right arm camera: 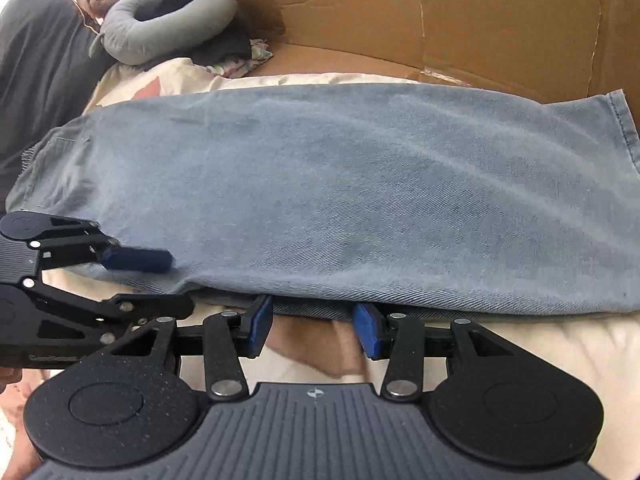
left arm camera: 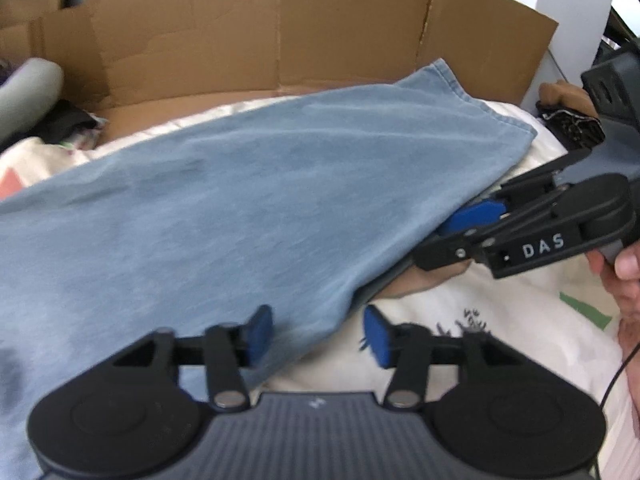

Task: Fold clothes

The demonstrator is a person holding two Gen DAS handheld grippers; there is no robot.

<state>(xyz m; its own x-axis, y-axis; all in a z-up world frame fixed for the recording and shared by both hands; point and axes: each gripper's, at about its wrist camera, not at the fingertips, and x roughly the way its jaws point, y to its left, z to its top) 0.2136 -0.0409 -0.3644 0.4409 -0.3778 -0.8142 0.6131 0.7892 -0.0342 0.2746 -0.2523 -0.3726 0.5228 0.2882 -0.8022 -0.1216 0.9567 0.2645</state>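
Left wrist view: left gripper (left arm camera: 318,334) jaws apart astride jeans (left arm camera: 240,208) edge; right gripper (left arm camera: 460,224) apart, poised for folding.

My left camera looks steeply down, close over the near edge of the jeans (left arm camera: 224,216), toward the cardboard (left arm camera: 280,32) behind them. My right camera faces likewise, further along that edge. Both share the jeans (right arm camera: 320,192) and cardboard (right arm camera: 440,12).
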